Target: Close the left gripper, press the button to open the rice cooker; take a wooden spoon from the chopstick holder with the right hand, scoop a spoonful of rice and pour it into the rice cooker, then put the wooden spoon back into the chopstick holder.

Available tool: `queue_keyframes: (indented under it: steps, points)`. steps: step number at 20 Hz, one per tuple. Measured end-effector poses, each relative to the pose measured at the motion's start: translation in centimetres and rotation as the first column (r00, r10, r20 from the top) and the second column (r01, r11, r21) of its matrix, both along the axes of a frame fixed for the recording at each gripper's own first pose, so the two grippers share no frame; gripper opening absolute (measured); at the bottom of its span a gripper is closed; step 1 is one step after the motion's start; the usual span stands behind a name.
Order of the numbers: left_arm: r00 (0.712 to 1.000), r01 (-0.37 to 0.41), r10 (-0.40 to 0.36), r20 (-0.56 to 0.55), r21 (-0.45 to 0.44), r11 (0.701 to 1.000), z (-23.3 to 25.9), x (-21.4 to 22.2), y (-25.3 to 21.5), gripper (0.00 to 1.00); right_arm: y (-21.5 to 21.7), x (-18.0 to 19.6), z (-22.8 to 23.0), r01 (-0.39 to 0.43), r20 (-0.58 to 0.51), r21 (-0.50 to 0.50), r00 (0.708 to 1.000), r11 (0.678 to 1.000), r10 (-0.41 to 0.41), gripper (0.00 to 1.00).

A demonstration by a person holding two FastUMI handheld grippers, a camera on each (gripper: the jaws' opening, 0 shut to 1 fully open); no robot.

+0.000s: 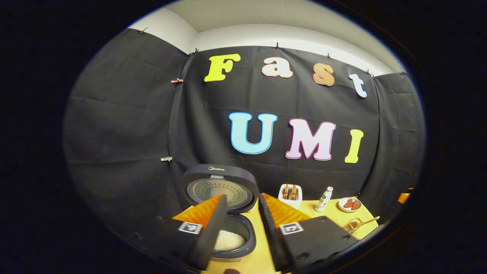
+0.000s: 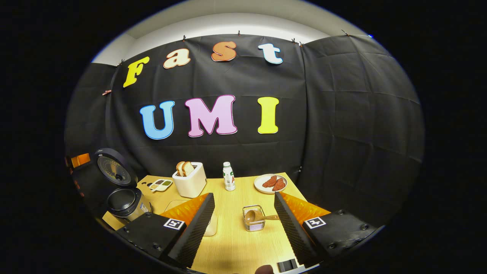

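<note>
The desk (image 2: 236, 236) is pale wood and carries everything; at its left end stands the rice cooker (image 2: 123, 203), lid swung up and open; in the left gripper view the rice cooker (image 1: 228, 213) sits close ahead, white rice (image 1: 228, 240) lying in its inner pot. The left gripper (image 1: 243, 228) is held just above the pot, its fingers spread a little apart with nothing between them; the right gripper (image 2: 243, 228) has its fingers spread wide and holds nothing. Near the back stands a white toaster (image 2: 189, 182) with bread slices in it; right of it a small bottle (image 2: 228, 176), then a plate (image 2: 270, 183) of reddish food. Between the right gripper's fingers, farther off, sits the wire chopstick holder (image 2: 254, 219); the wooden spoon (image 2: 258, 217) lies tilted in it, its handle pointing right over the rim.
</note>
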State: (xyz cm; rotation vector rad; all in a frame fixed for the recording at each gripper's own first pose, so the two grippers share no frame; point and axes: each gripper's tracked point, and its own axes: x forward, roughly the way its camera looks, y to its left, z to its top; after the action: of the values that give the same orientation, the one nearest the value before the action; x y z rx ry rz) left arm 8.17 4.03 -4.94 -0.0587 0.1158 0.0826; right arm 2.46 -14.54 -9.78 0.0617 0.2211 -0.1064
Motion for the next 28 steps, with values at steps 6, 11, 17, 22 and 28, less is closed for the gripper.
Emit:
queue_keyframes:
  steps: [6,11,17,22,28]
  points:
    - [0.998,-0.015,0.014,0.065,0.019,1.0,1.4,-2.6,-2.8,0.94,-1.4,-1.0,-4.4,0.031,-0.069,0.063,0.997,0.998,-0.027,0.98]
    - [0.999,0.015,-0.014,0.051,-0.028,0.999,1.8,-3.3,-6.4,0.95,-2.8,-0.7,-12.2,0.078,-0.161,0.135,0.985,0.988,-0.056,0.98]
    - [0.995,0.035,-0.038,0.094,0.03,0.999,4.0,-4.5,-10.3,0.95,-4.2,4.2,-21.2,0.067,-0.21,0.162,0.977,0.985,-0.032,0.98]
    - [0.999,-0.014,0.013,0.04,0.016,1.0,2.3,-6.0,-10.6,0.95,-6.4,8.6,-25.4,0.076,-0.208,0.162,0.977,0.984,-0.042,0.98]
    - [0.994,-0.107,0.107,-0.036,-0.011,0.994,-0.5,-6.7,-8.7,0.95,-6.4,12.1,-25.0,0.031,-0.145,0.148,0.989,0.988,-0.009,0.77]
